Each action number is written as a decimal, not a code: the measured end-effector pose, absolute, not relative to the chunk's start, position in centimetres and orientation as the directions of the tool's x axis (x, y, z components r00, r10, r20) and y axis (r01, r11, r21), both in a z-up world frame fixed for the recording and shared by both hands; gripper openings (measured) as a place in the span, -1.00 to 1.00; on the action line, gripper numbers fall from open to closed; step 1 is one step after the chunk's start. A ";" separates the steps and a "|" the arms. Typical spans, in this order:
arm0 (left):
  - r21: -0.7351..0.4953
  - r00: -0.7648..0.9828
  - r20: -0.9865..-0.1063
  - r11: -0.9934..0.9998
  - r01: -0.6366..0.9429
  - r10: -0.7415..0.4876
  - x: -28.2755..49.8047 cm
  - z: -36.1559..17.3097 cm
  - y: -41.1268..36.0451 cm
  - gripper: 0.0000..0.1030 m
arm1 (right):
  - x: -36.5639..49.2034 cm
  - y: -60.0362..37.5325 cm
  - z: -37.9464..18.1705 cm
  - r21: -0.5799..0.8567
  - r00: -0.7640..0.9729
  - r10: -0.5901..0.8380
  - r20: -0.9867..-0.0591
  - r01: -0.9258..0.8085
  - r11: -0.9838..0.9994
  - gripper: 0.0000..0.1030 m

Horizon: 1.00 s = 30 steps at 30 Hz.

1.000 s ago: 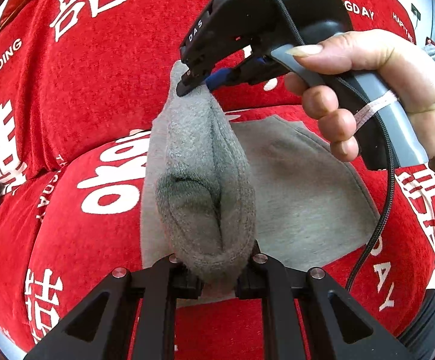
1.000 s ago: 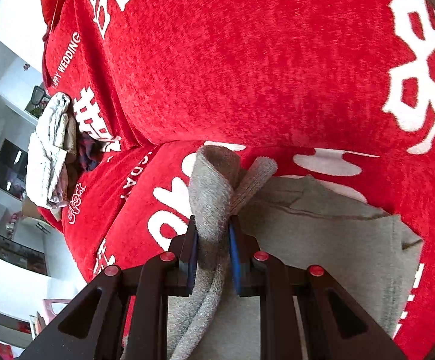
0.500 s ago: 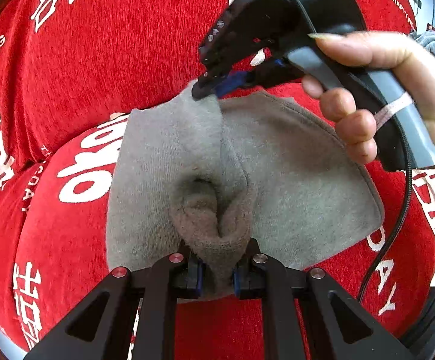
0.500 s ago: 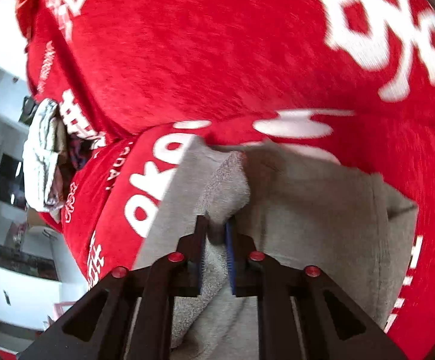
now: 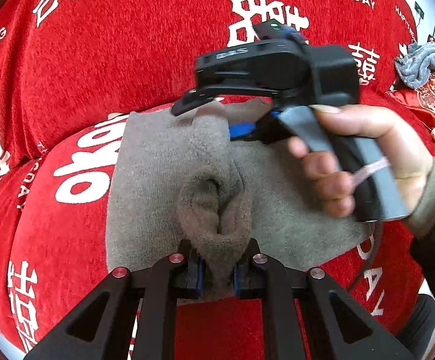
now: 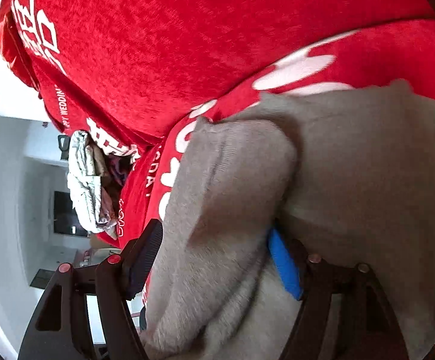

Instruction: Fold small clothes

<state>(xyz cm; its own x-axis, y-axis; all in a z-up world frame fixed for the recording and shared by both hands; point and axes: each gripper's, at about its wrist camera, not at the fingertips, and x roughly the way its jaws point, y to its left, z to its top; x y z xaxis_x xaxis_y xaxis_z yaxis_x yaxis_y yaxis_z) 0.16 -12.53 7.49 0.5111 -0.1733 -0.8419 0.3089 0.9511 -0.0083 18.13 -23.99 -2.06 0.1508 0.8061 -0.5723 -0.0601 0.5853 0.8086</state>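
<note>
A small grey knit garment [image 5: 154, 180] lies on the red sofa seat, its middle pulled into a raised ridge. My left gripper [image 5: 217, 270] is shut on the near end of that ridge. My right gripper [image 5: 214, 117], held by a hand, is at the far end; in the right wrist view [image 6: 214, 258] its jaws stand wide apart with the grey garment [image 6: 367, 186] lying loosely between them.
The red sofa cover [image 5: 127, 60] with white lettering rises behind as a backrest. A grey towel [image 5: 427, 63] lies at the far right. A bundle of pale cloth [image 6: 88, 180] sits at the sofa's left end.
Both grippers have lowered the lifted grey fold down onto the seat. The right gripper, shut on the fold before, has opened its jaws wide.
</note>
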 end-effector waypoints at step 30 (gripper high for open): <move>0.046 0.533 -0.830 0.932 0.359 -0.164 -1.6 10.6 -19.3 -0.71 | 16.7 -26.6 7.5 0.560 0.282 0.641 -0.714 -0.320 0.765 -0.55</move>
<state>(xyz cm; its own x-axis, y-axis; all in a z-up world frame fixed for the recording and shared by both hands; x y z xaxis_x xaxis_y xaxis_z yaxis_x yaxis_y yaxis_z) -1.59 -19.31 10.56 0.5329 -0.1642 -0.8301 0.3589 0.9323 0.0459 16.69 -26.56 7.46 0.2823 0.6408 -0.7140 -0.3200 0.7645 0.5596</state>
